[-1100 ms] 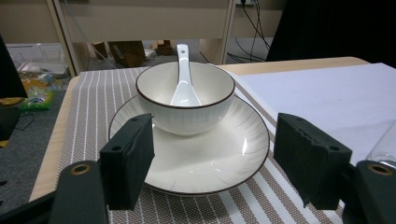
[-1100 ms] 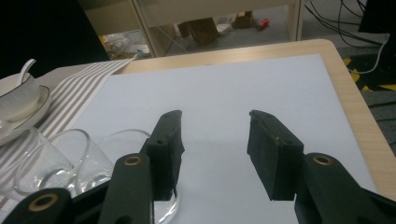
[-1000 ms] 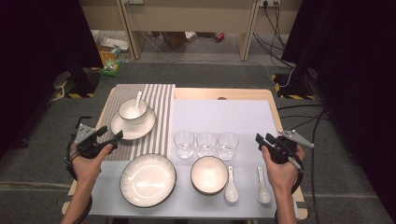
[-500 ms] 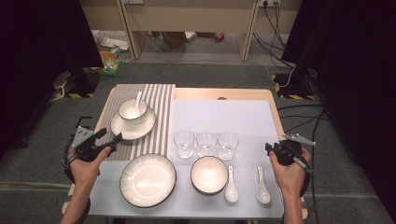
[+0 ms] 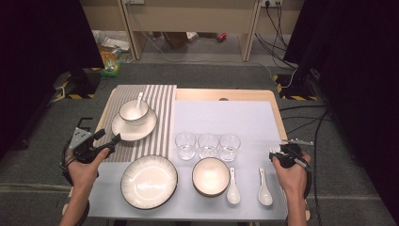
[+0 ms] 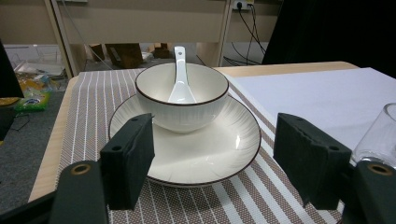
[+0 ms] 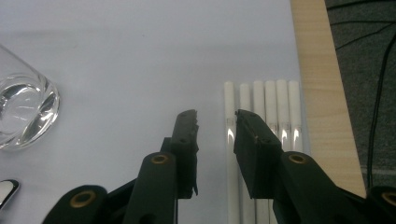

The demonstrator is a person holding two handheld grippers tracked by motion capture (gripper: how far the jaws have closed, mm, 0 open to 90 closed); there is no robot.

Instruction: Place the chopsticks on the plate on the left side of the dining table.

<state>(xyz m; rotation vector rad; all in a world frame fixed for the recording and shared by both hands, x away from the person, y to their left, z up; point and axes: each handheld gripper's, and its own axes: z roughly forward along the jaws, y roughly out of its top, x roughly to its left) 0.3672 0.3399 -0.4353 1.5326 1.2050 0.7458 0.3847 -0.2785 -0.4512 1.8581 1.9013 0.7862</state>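
My right gripper hangs low over a row of several white chopsticks lying by the right edge of the white mat. Its jaws have just been closing to a narrow gap. The leftmost chopstick runs into that gap, and I see no pad pressing on it. From above, the right gripper sits at the table's right side. My left gripper stands wide open before a white bowl holding a spoon, on a plate. From above, this gripper is left of the striped placemat.
Three glasses stand in a row mid-table. In front lie a large plate, a small bowl and two spoons. One glass is left of the right jaws. The wooden table edge runs beside the chopsticks.
The right gripper has sunk toward the table at the right edge and its jaws have narrowed. The left gripper has kept still.
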